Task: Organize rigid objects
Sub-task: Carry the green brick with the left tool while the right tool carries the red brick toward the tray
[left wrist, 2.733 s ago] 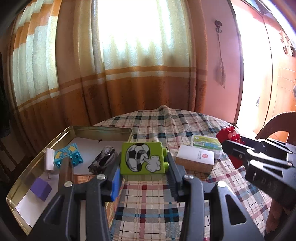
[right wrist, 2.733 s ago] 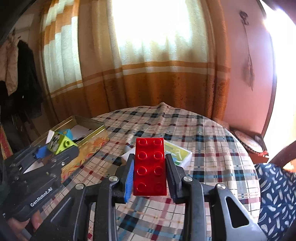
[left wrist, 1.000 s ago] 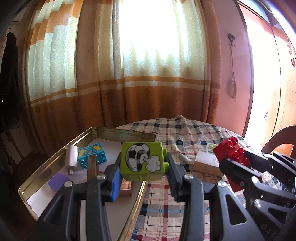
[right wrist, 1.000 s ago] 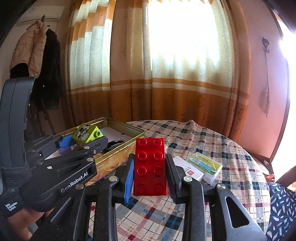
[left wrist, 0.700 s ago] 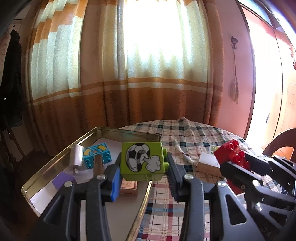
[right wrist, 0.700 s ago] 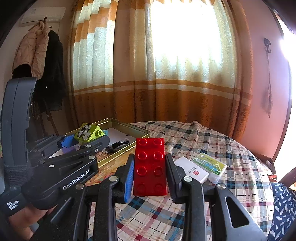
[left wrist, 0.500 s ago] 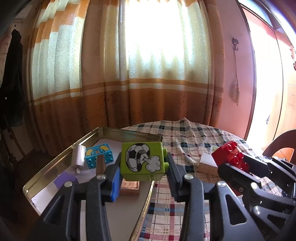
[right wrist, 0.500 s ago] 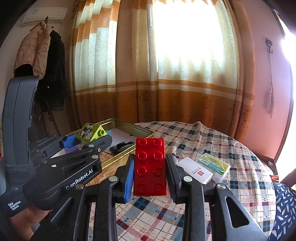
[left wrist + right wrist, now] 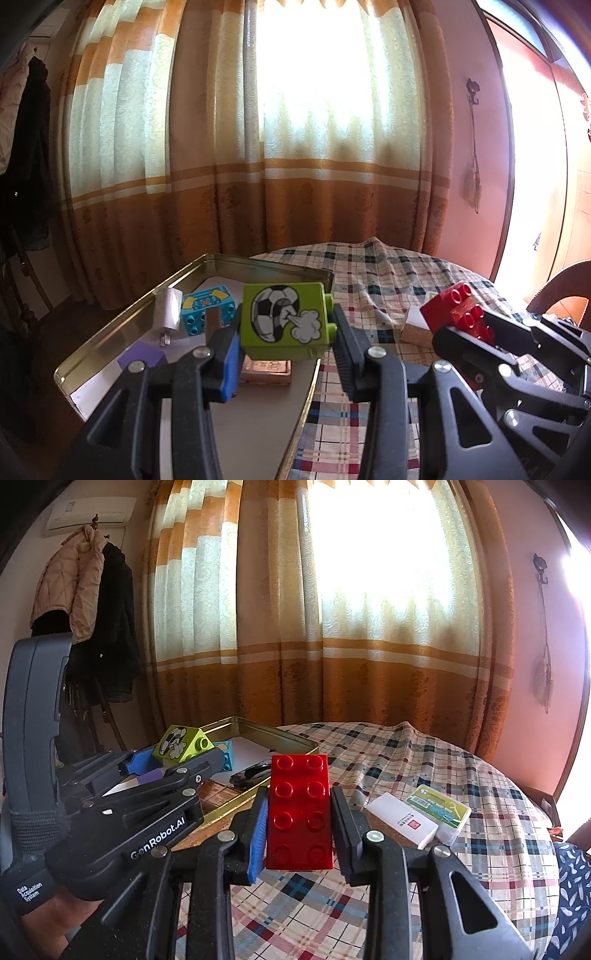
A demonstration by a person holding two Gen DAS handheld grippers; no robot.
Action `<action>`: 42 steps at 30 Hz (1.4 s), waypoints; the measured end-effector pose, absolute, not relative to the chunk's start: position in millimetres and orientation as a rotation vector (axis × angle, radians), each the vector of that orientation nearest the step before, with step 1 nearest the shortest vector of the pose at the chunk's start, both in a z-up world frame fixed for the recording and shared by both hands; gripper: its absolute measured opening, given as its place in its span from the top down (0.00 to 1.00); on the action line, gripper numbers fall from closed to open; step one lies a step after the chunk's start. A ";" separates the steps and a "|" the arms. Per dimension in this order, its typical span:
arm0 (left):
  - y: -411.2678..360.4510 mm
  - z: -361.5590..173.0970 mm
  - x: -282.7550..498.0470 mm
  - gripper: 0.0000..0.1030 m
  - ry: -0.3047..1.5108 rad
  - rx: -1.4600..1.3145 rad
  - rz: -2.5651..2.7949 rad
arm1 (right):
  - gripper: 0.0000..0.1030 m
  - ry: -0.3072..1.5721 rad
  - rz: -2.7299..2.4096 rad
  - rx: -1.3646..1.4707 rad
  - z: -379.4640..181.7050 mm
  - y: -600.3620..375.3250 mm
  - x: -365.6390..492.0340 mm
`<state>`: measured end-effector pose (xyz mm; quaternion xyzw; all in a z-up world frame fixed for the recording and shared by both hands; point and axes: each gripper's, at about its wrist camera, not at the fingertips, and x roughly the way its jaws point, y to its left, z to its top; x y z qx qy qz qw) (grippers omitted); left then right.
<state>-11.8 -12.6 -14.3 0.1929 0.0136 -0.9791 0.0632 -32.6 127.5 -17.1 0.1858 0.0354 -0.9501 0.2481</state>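
Observation:
My left gripper (image 9: 286, 328) is shut on a green block with a football picture (image 9: 284, 319) and holds it above the right rim of a gold metal tin (image 9: 110, 332). The green block also shows in the right wrist view (image 9: 183, 746). My right gripper (image 9: 299, 816) is shut on a red studded brick (image 9: 299, 808), held above the checked tablecloth, to the right of the tin (image 9: 280, 734). The red brick also shows at the right of the left wrist view (image 9: 456, 314).
In the tin lie a teal block (image 9: 208, 308), a white plug (image 9: 168, 314), a purple cube (image 9: 142, 356), a brown bar (image 9: 264, 369) and a dark clip (image 9: 251, 771). A white box (image 9: 402, 821) and a green-labelled case (image 9: 439, 806) lie on the cloth (image 9: 480, 775).
Both grippers have risen and shifted left toward the tin, each still holding its block. The left one has moved from over the cloth to over the tin's right rim.

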 end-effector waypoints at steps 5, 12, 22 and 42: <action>-16.3 -14.3 -9.8 0.60 0.053 0.580 -2.952 | 0.67 0.090 -2.583 0.508 -17.9 126.6 -32.5; -18.3 -14.3 -8.6 0.60 0.059 0.580 -2.950 | 0.67 0.088 -2.581 0.509 -17.4 126.2 -32.6; -21.5 -14.0 -8.5 0.60 0.070 0.583 -2.941 | 0.67 0.095 -2.570 0.510 -18.8 120.4 -31.5; -40.8 -6.7 -8.8 0.60 0.098 0.572 -2.903 | 0.67 0.104 -2.535 0.518 -16.2 110.6 -34.6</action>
